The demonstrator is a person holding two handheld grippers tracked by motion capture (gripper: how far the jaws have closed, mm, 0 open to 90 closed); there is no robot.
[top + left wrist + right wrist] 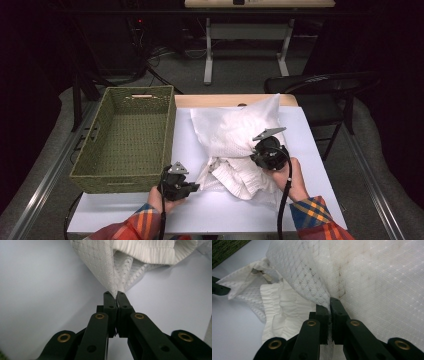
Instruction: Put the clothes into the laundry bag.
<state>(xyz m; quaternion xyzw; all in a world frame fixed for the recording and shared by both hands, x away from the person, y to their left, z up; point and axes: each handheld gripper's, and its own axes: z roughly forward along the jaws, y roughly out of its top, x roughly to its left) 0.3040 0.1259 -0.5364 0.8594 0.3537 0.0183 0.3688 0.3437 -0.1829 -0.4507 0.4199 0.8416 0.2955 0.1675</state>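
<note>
At seven o'clock on the table [150, 217], the left hand [159, 199] lies low with its plaid sleeve behind it, the left gripper [192, 187] aimed toward three o'clock; its jaws are pressed together on a pinched corner of the pillowcase [235, 142], seen close up in the left gripper view [116, 294]. Up at ten o'clock sits one green woven basket [92, 150], nothing showing inside it. One white pillowcase with a pillow in it lies at the table's centre, its open end crumpled toward six o'clock. At four o'clock the right hand [292, 175] is raised over the cloth, the right gripper [255, 154] pointing toward ten o'clock, its jaws clamped on a fold of pillowcase [329, 305].
</note>
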